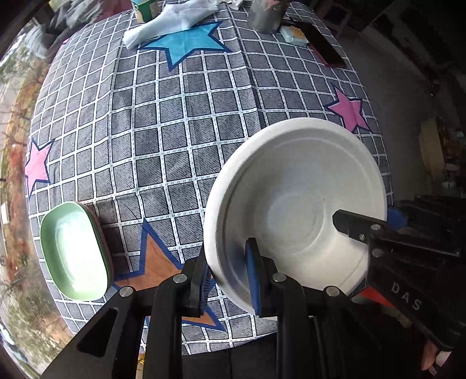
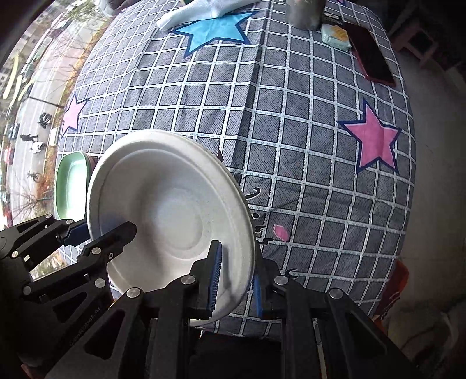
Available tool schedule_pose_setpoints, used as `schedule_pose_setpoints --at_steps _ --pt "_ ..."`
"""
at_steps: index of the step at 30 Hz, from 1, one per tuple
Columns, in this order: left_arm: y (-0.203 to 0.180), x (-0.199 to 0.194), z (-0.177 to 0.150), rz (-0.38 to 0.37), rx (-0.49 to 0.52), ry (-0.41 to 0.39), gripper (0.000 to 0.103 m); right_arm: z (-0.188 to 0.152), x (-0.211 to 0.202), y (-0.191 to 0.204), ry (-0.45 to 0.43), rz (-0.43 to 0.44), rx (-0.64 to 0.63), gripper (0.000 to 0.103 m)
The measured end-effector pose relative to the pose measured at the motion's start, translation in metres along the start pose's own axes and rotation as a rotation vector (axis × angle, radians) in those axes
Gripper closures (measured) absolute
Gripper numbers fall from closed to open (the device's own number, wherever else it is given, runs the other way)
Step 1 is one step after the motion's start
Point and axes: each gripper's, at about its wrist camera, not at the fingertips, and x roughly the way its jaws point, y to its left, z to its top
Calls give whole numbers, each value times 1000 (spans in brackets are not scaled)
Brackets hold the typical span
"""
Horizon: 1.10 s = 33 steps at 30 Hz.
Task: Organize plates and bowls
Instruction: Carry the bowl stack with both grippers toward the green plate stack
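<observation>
Down at the bottom of the left wrist view, the left gripper has its fingers clamped on the near-left rim of a white bowl, one blue pad inside, one outside. So that bowl is held up above the surface, tilted so you look into it. On the bowl's far right side the right gripper comes in, one black finger lying over the inside of the rim. Over to the left sits a green dish stacked on at least one darker one, resting on the checked cloth next to an orange star. Far end of the surface: a pale blue cloth, a metal can, a small packet and a dark phone.

Right wrist view, same deal mirrored. Right gripper fingers are narrow and pinched on the bowl at its near-right rim, pads either side of the edge. Left gripper grips the opposite rim at lower left, one finger inside, blue pad outside. Green dish peeks out behind the bowl's left edge, on the surface. Pink star to the right, blue star, can, packet and phone up top.
</observation>
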Motion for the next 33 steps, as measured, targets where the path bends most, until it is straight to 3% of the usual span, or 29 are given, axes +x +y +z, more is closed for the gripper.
schedule_pose_setpoints --at_steps 14,25,33 --pt "38 -22 -22 12 -4 -11 78 1 1 55 5 -23 -49 82" --pt "105 -31 -61 15 -194 -38 78 6 9 137 18 -58 -259 82" --pt "142 -37 -88 41 -282 -48 78 9 16 184 29 -50 -333 82"
